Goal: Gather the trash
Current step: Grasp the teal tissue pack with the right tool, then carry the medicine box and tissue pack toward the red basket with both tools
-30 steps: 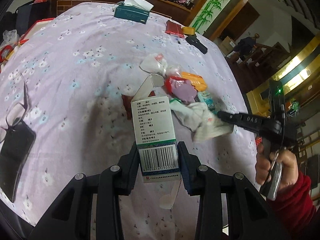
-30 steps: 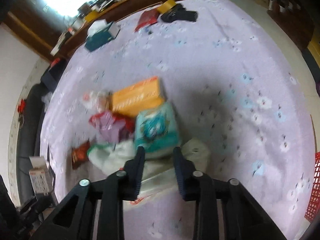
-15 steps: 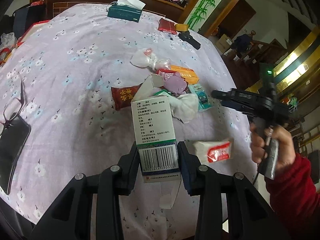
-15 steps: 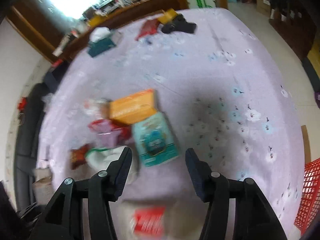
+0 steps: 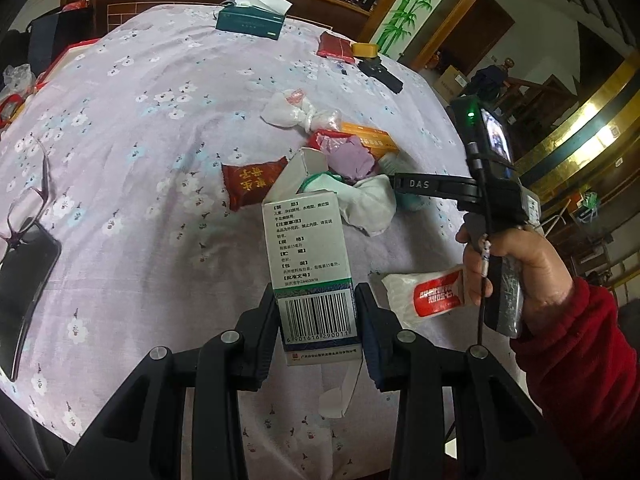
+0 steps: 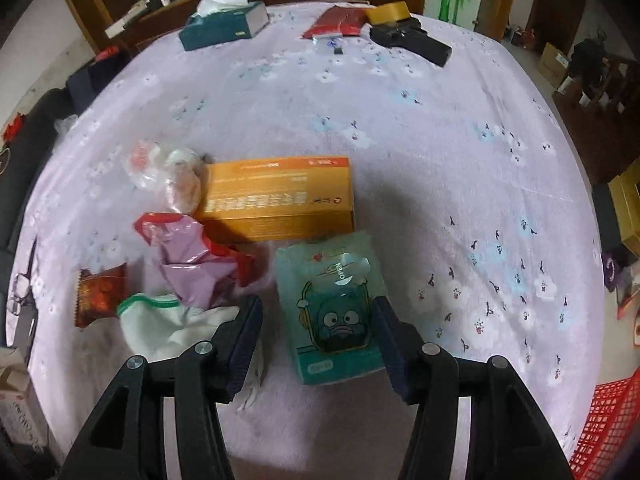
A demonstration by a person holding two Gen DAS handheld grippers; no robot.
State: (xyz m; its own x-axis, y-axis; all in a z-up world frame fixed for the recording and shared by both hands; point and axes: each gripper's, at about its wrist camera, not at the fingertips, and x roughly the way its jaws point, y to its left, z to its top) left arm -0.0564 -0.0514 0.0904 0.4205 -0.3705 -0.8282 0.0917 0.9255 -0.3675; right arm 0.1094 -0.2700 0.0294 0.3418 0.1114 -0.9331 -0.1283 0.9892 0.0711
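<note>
My left gripper (image 5: 316, 316) is shut on a white medicine carton (image 5: 306, 256) with a barcode, held above the table. My right gripper (image 6: 318, 322) is open, its fingers on either side of a teal tissue pack (image 6: 334, 308) with a cartoon face. It also shows in the left wrist view (image 5: 400, 182) over the trash pile. The pile holds an orange box (image 6: 280, 200), a crumpled purple and red wrapper (image 6: 196, 268), a white cloth (image 6: 160, 324), a brown snack packet (image 6: 100, 292) and a clear plastic bag (image 6: 168, 168). A white and red tissue packet (image 5: 428, 292) lies near the front edge.
The table has a lilac flowered cloth (image 6: 440, 160). At the back are a teal tissue box (image 6: 224, 24), a red pouch (image 6: 336, 20), yellow tape (image 6: 388, 12) and a black device (image 6: 412, 38). A phone (image 5: 20, 280) and glasses (image 5: 24, 208) lie left. A red basket (image 6: 604, 420) sits low right.
My right gripper let go of the white and red packet, which now lies on the table, opened, and moved forward over the teal tissue pack. My left gripper kept hold of the carton.
</note>
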